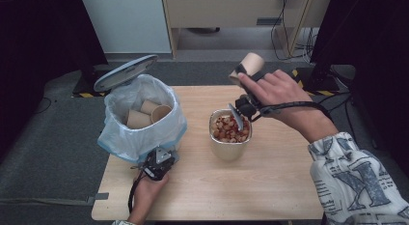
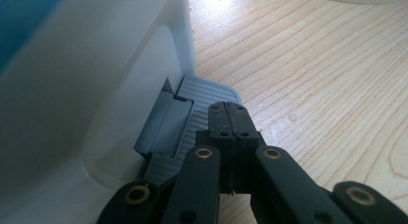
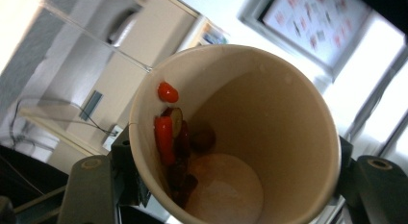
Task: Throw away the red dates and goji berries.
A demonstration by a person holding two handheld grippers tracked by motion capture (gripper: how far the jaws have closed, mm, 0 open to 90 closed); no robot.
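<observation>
A person works at a wooden bench [image 1: 270, 186] with a hand-held gripper in each hand. The right gripper [image 1: 243, 75] is raised above a metal container [image 1: 229, 147] full of reddish food pieces, its jaws clenched across the wall of a paper cup [image 1: 251, 64], which is tipped on its side. In the right gripper view the paper cup [image 3: 269, 128] shows a few bits of food [image 3: 168, 132] clinging to its inner wall. The cup looks light and thin-walled, so it would likely dent under a hard squeeze; a grip across the middle of the wall, as here, seems sound, and the sticky scraps may need a shake to fall.

The left gripper [image 1: 158, 163] rests low at the front of a white pedal bin [image 1: 144, 138] lined with a bag, lid up, with used cups [image 1: 147, 114] inside. Its jaws are clenched on nothing, the tips pressing the grey foot pedal [image 2: 202, 96].
</observation>
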